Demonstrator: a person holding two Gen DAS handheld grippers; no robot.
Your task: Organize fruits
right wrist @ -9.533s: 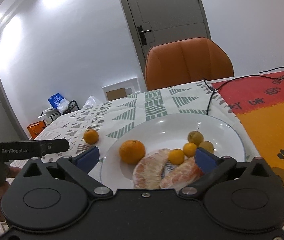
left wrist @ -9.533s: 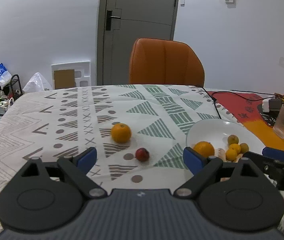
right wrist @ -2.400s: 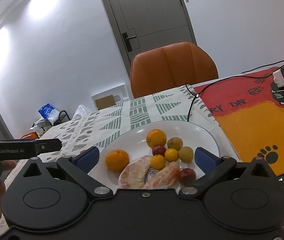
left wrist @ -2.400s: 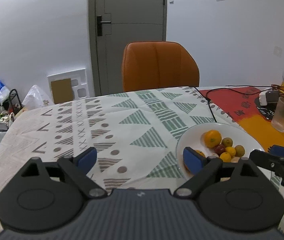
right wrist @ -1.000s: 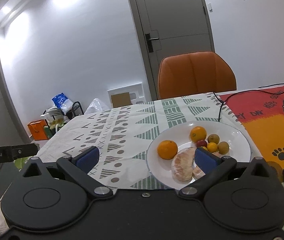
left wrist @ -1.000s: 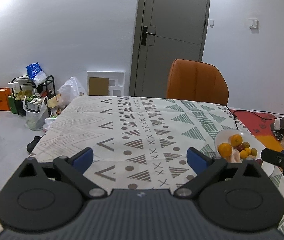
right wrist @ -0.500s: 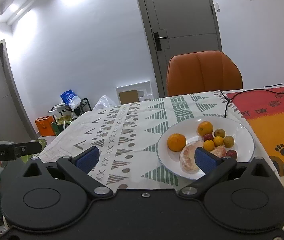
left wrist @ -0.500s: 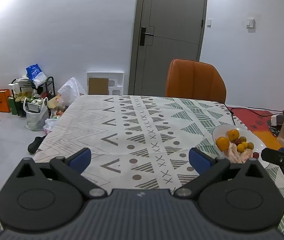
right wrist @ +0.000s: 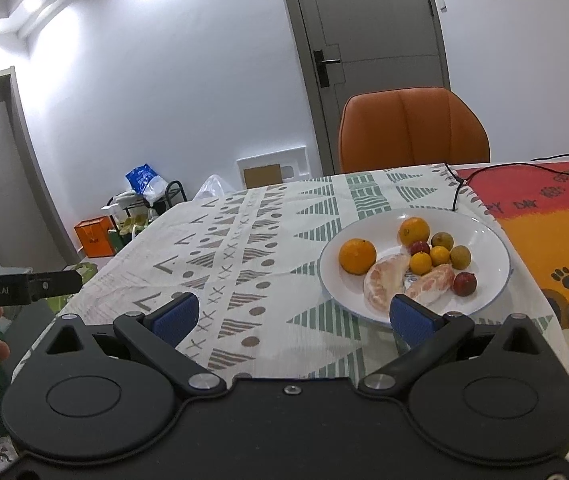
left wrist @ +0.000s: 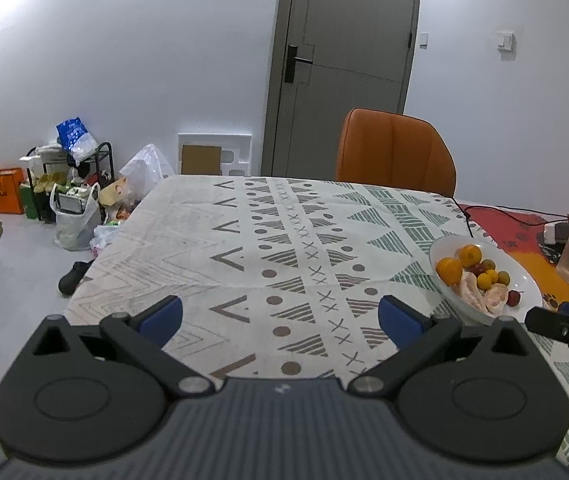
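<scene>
Fruits of mixed orange, yellow and red (right wrist: 412,262) gathered on round white plate (right wrist: 496,280) for tidiness; both grippers' fingers apart, empty.

1. The left wrist camera looks forward between the spread blue pads of the left gripper (left wrist: 280,317), from off the near edge of the patterned tablecloth (left wrist: 284,248), facing the grey door (left wrist: 348,68).
2. The right wrist camera sits just right of it, closer to the table, looking over the right gripper (right wrist: 291,314) with the white plate (right wrist: 496,280) just beyond its right pad.
3. Both views share the tablecloth, plate, orange chair (left wrist: 394,152) and door; each catches the other gripper at its frame edge.
</scene>
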